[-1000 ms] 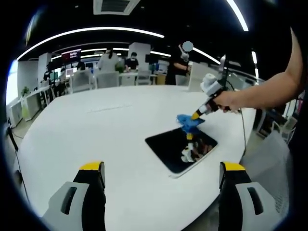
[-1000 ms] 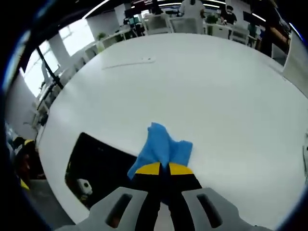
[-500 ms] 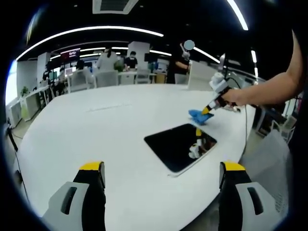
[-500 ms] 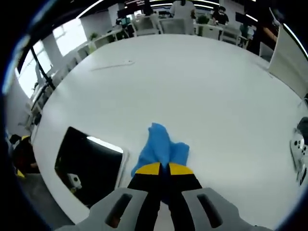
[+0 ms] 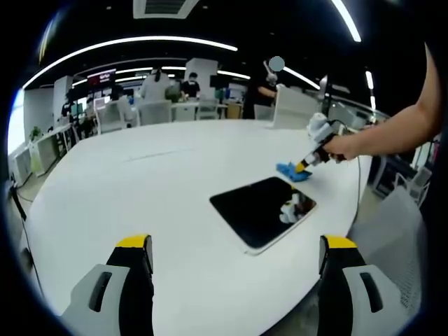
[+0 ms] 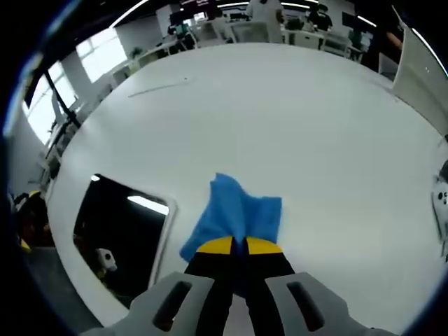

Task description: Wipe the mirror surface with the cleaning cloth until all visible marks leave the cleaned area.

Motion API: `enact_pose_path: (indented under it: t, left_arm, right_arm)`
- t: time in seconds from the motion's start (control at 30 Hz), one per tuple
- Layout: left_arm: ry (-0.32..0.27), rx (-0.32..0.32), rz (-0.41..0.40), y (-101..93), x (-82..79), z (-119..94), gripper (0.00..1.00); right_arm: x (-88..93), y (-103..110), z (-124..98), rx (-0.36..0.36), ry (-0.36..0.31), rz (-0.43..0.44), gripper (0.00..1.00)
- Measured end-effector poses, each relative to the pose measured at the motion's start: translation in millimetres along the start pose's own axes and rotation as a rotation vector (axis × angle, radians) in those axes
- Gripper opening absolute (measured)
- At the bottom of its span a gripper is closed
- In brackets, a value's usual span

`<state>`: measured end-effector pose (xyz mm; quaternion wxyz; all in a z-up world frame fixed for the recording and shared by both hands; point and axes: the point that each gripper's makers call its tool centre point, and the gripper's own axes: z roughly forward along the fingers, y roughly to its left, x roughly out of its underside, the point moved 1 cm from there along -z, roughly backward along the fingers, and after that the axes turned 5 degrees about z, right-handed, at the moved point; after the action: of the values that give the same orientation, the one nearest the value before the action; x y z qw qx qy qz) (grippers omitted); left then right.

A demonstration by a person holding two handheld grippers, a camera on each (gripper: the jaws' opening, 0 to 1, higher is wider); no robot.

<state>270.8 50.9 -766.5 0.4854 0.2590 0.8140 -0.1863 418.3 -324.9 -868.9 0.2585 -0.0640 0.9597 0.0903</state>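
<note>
Slid off the one mirror (image 6: 122,234), now left of right gripper (image 6: 234,246) clenching one cloth (image 6: 234,215); left gripper (image 5: 234,255) released.

The mirror (image 5: 260,211) was glossy dark glass, throwing back ceiling lights. The cloth (image 6: 236,215) looked soft, matt blue fabric. The desk (image 6: 294,133) was smooth, matt white. The tongs (image 6: 233,246) looked plastic.
</note>
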Motion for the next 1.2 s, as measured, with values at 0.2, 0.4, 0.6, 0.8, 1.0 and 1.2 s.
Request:
enact_pose_path:
  t: [0.2,0.4,0.6,0.8,1.0,1.2]
  left_arm:
    - [0.005,-0.002,0.001,0.3,1.0,0.4,0.99]
    - [0.004,-0.004,0.003,1.1,1.6,0.4,0.99]
    - [0.006,-0.019,0.013,2.8,2.4,0.9,0.99]
    - [0.018,-0.023,0.054,2.3,4.0,0.7,0.99]
    - [-0.006,-0.042,0.022,9.4,0.3,-2.5,0.99]
    - [-0.022,-0.051,-0.015,14.2,-1.7,-5.1,0.99]
  right_arm:
    - [-1.3,1.3,-2.3,-0.005,-0.017,-0.006,0.00]
    - [-8.1,-0.6,-5.2,-0.009,-0.114,-0.067,0.17]
    - [-20.5,-1.5,-35.1,-0.048,-0.260,-0.146,0.49]
    - [-9.0,-17.7,-72.4,-0.099,-0.333,-0.156,0.70]
    - [25.9,-15.9,-95.3,-0.167,-0.355,-0.288,0.93]
    - [59.9,-6.8,-116.1,-0.170,-0.365,-0.264,0.98]
